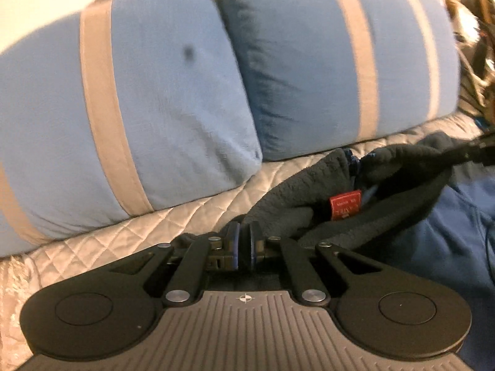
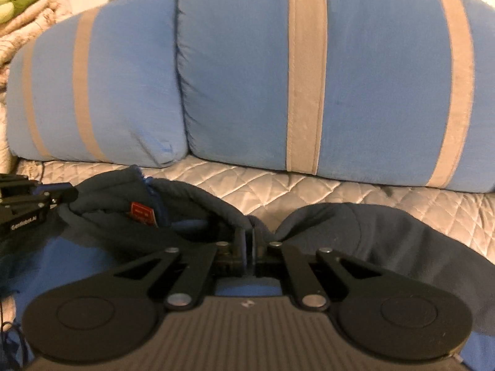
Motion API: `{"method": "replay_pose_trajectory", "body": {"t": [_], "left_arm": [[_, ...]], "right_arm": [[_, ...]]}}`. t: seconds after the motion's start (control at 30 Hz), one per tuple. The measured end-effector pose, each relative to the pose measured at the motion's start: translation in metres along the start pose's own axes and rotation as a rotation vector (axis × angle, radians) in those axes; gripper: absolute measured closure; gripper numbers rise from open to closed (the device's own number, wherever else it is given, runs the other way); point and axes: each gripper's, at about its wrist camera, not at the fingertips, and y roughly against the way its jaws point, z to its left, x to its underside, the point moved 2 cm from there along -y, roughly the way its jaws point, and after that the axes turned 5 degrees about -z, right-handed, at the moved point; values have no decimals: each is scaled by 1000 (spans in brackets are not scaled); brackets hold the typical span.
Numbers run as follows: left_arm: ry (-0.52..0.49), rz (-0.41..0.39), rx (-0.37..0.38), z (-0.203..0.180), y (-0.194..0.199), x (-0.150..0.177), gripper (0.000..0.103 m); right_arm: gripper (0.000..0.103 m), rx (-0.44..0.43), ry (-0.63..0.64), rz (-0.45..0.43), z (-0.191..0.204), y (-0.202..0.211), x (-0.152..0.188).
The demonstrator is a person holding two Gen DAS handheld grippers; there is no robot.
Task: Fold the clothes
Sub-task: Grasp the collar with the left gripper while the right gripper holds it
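Note:
A dark navy jacket (image 1: 309,185) with fleece lining, a red label (image 1: 345,207) and a brighter blue body lies on the bed. In the left wrist view my left gripper (image 1: 244,238) is shut, pinching the jacket's fleece edge at the left of the neck. My right gripper (image 1: 448,156) enters from the right and grips the same edge farther along. In the right wrist view my right gripper (image 2: 248,241) is shut on a fold of the jacket (image 2: 386,238) beside the collar. The left gripper (image 2: 72,193) shows at the left edge, near the red label (image 2: 142,211).
Two blue pillows with grey stripes (image 1: 154,108) (image 1: 309,61) lean along the back of the bed, close behind the jacket. A quilted silver-grey bedcover (image 1: 108,238) lies under everything. Folded blankets (image 2: 27,9) are stacked at the far left, and dark clutter (image 1: 476,31) sits at the far right.

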Motion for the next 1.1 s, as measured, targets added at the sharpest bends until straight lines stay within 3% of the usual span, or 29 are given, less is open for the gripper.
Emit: {"method": "replay_pose_trajectory", "body": {"t": [0.2, 0.5, 0.77, 0.87, 0.9, 0.93, 0.97, 1.0, 1.03, 1.1], "left_arm": [[-44, -37, 7, -15, 29, 31, 96], [-138, -25, 26, -30, 44, 71, 96], [-205, -74, 22, -38, 53, 85, 93], [-186, -75, 12, -40, 52, 83, 78], [-178, -72, 8, -40, 52, 84, 71], [-174, -74, 5, -40, 51, 83, 70], [-172, -76, 5, -40, 50, 83, 70], [-171, -78, 5, -40, 50, 82, 70], [-168, -77, 5, -40, 49, 82, 70], [-163, -72, 7, -40, 48, 82, 70]], "right_arm": [[101, -15, 70, -46, 14, 37, 33], [103, -33, 207, 3, 33, 61, 89], [103, -12, 154, 1, 14, 65, 98], [100, -18, 170, -9, 19, 67, 99], [91, -17, 179, -14, 21, 68, 99], [74, -16, 185, -28, 23, 71, 100], [64, -20, 187, -39, 24, 72, 99], [48, -30, 187, -55, 25, 74, 98], [41, -42, 198, -79, 27, 75, 97], [40, -48, 246, -99, 33, 74, 96]]}}
